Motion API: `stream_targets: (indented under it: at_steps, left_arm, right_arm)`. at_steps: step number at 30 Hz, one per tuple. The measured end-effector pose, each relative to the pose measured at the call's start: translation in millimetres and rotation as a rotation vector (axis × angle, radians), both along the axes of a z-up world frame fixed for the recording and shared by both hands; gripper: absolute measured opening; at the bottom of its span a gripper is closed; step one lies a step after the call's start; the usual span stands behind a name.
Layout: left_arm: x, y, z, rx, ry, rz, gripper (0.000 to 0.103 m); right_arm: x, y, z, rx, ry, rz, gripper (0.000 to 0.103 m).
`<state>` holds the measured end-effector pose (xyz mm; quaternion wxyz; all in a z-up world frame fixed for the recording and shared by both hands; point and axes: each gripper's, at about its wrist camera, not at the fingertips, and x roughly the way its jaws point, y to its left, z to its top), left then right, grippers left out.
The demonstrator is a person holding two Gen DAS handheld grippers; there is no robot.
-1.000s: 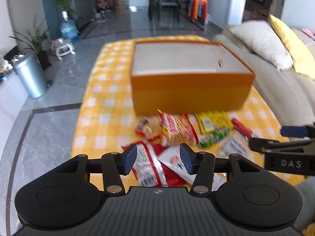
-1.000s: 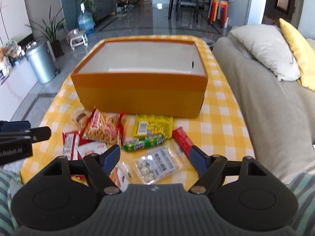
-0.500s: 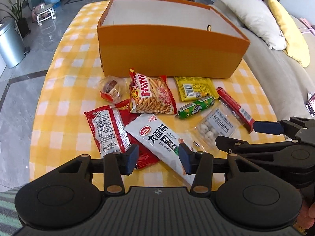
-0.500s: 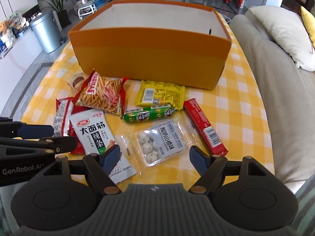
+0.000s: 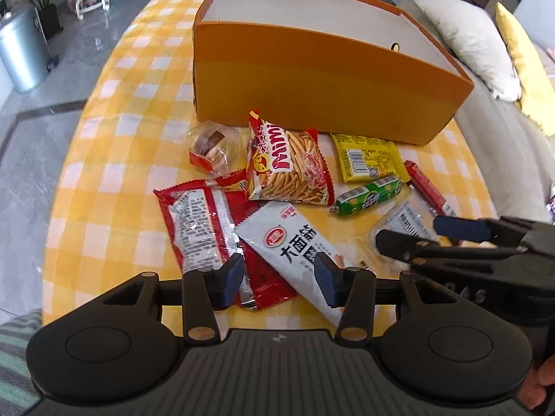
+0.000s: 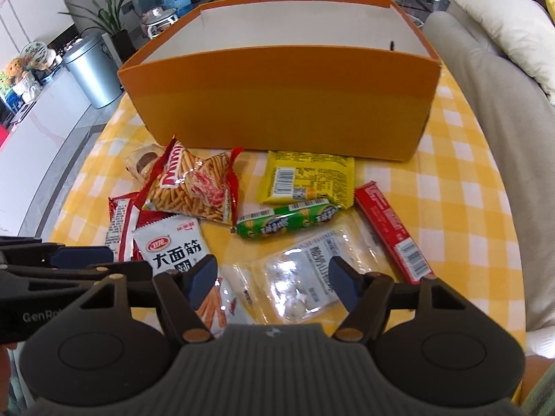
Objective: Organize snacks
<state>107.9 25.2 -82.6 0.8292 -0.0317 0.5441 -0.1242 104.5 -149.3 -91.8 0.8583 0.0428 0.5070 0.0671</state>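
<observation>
An open orange box [image 5: 312,83] [image 6: 277,104] stands on a yellow checked tablecloth [image 5: 114,180]. Several snack packs lie in front of it: a Mimi stick bag [image 5: 288,166] [image 6: 197,187], a white pack with Chinese print [image 5: 295,246] [image 6: 173,246], a red pack [image 5: 197,222], a yellow pack [image 6: 305,180], a green sausage [image 6: 288,222], a clear pack of white balls [image 6: 305,277], a red bar [image 6: 392,232] and a wrapped cake [image 5: 211,145]. My left gripper [image 5: 279,279] is open above the white pack. My right gripper [image 6: 272,280] is open above the clear pack.
A grey sofa [image 6: 503,138] with cream and yellow cushions [image 5: 468,41] runs along the table's right side. A metal bin [image 6: 90,69], plants and a water bottle stand on the floor to the left. The right gripper shows at the right edge of the left wrist view [image 5: 433,239].
Both grippers have tilted down and moved closer to the snack pile. The box and packs now fill more of each view. Both stay open and empty.
</observation>
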Motion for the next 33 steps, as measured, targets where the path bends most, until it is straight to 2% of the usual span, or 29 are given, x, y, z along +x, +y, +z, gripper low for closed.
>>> stream_targets:
  at_steps: [2,4,6,11,15,17,21,26,28,29,30,33]
  left_arm:
    - [1,3,1,0.017,-0.007,0.029,0.055]
    - [3,5,2,0.085,-0.027,0.043,0.056]
    - [7,10,1,0.108,-0.02,0.04,0.062]
    - [15,25,-8,0.121,0.034,0.064,0.065]
    - [17,32,-16,0.075,0.07,0.076,0.065]
    - [17,33,-19,0.08,0.084,0.077,0.065]
    - [16,32,-27,0.084,0.106,0.066,0.067]
    - [16,30,-36,0.088,0.124,0.064,0.071]
    - [16,28,-38,0.086,0.126,0.048,0.07]
    - [14,27,-37,0.091,0.119,0.037,0.066]
    - [13,26,-37,0.093,0.114,0.034,0.06]
    - [12,25,-34,0.101,0.108,0.03,0.056]
  right_arm:
    - [2,2,-2,-0.013,0.007,0.009,0.067]
    - [3,3,-5,0.001,0.027,0.016,0.065]
    - [3,5,-8,0.022,0.042,0.03,0.065]
    - [0,22,-5,0.044,0.009,0.121,0.065]
    - [1,37,-11,0.049,0.017,0.189,0.064]
    - [2,43,-17,0.036,0.03,0.212,0.062]
    - [7,48,-29,0.037,0.074,0.238,0.062]
    - [9,54,-36,0.003,0.079,0.248,0.066]
    - [8,59,-37,-0.023,0.076,0.269,0.067]
    - [7,61,-38,-0.039,0.075,0.279,0.065]
    - [7,63,-38,-0.047,0.078,0.29,0.054]
    - [6,62,-37,-0.058,0.095,0.282,0.053]
